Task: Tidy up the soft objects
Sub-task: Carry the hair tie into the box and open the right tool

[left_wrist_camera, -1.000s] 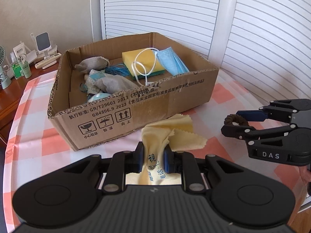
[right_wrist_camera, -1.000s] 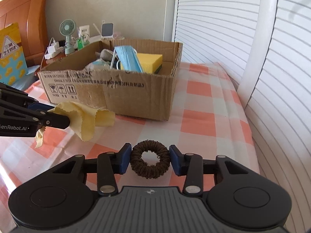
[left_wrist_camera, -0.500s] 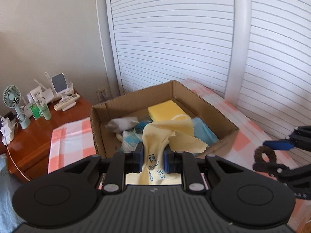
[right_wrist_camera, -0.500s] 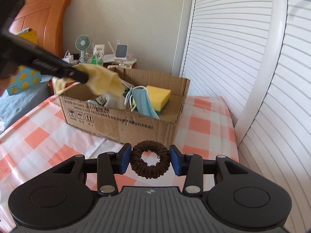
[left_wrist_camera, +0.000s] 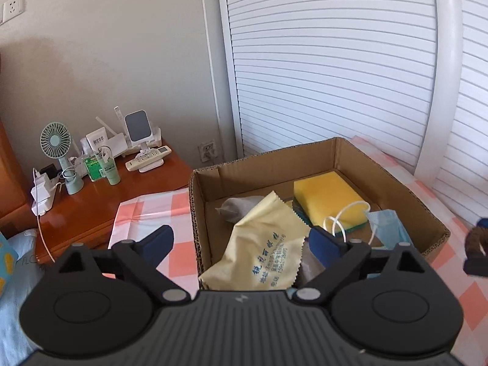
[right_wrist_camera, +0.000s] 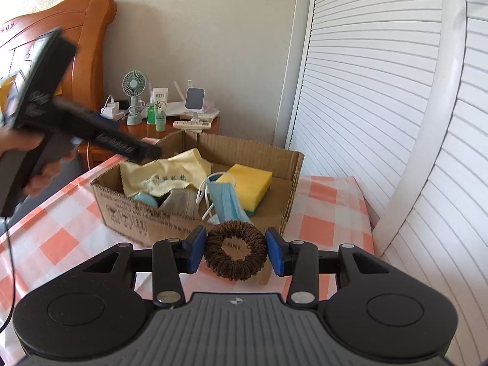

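Observation:
A cardboard box point(left_wrist_camera: 393, 183) point(right_wrist_camera: 292, 177) stands on the checked table. In it lie a yellow sponge point(left_wrist_camera: 329, 198) point(right_wrist_camera: 250, 183), a blue face mask point(left_wrist_camera: 387, 228) point(right_wrist_camera: 225, 201), grey cloths point(left_wrist_camera: 235, 207) and a pale yellow cleaning cloth point(left_wrist_camera: 262, 247) point(right_wrist_camera: 164, 174). My left gripper point(left_wrist_camera: 241, 244) is open above the box's near left part, with the yellow cloth lying loose below it. My right gripper point(right_wrist_camera: 235, 251) is shut on a brown hair scrunchie point(right_wrist_camera: 235, 251) in front of the box's near wall; it shows at the right edge of the left wrist view point(left_wrist_camera: 475, 241).
A wooden bedside table point(left_wrist_camera: 100, 189) with a small fan point(left_wrist_camera: 59, 149), bottles, a remote and a charger stands behind the box on the left. White louvred doors point(left_wrist_camera: 335, 61) close off the right side. A wooden headboard point(right_wrist_camera: 76, 45) stands far left.
My left gripper carried the yellow cloth up over the box, opened and let it drop inside. My right gripper rose with the scrunchie and came closer to the box.

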Demonstrator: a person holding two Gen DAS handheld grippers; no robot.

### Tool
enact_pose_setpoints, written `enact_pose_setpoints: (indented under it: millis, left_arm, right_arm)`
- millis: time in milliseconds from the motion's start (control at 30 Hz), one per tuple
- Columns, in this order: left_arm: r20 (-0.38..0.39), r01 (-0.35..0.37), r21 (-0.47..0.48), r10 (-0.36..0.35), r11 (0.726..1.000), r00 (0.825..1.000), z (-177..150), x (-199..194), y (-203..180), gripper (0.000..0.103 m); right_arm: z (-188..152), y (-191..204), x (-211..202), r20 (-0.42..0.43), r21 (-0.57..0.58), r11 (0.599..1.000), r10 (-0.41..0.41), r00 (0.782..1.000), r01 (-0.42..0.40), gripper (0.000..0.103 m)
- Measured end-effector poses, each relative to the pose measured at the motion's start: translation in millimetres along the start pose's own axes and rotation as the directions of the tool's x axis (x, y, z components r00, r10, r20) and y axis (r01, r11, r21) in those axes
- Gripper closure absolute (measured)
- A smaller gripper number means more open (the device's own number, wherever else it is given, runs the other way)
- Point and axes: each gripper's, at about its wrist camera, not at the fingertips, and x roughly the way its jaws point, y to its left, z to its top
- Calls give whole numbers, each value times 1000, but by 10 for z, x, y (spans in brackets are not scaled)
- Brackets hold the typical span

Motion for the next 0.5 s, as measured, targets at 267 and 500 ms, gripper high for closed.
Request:
enact_pose_setpoints:
  millis: [267, 500]
  left_arm:
    - [26, -48, -78, 50, 996, 998, -385, -506, -4, 1]
    - [4, -85, -126, 86, 988, 996, -558, -691, -4, 1]
  right_arm:
    - [304, -127, 423, -3, 45, 999, 8, 1000, -7, 55]
    - [374, -144, 704, -45, 102, 995, -11, 999, 15, 15]
